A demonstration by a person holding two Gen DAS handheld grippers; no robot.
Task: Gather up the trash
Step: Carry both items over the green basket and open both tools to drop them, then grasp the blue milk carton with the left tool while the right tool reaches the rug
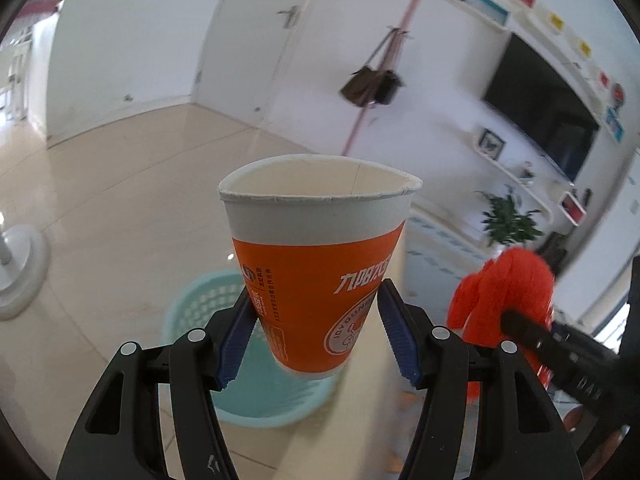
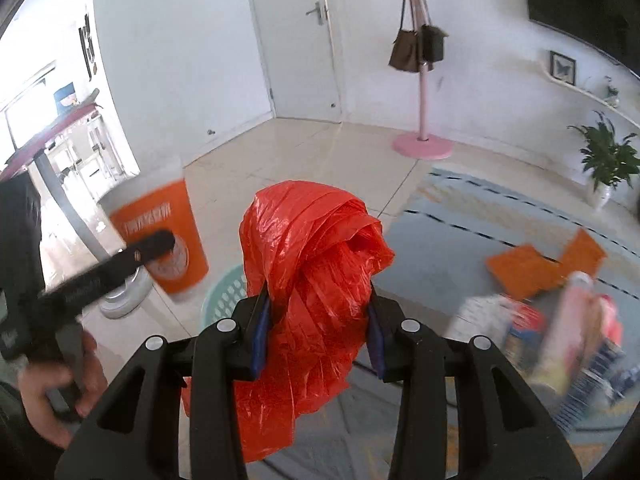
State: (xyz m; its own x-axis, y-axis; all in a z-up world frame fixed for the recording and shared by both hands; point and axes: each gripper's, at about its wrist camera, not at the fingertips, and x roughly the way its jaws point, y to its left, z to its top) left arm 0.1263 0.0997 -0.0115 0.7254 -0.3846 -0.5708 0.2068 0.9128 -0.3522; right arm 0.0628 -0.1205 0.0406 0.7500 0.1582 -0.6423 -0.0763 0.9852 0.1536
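Left gripper [image 1: 316,320] is clamping the orange paper cup [image 1: 320,264] above the teal basket [image 1: 192,312] (mostly hidden). Right gripper [image 2: 316,332] is squeezing the red plastic bag [image 2: 312,280]; at 4 o'clock, blurred packaging [image 2: 560,340], perhaps trash.

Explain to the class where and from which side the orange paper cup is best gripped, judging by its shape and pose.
Grip the orange paper cup low on its tapered wall, from the side, one finger on each flank. It stands upright, and its rim is already dented, so the top crushes easily; the narrower part near the base should be stiffer. The left tool holds it just so, above the teal basket.
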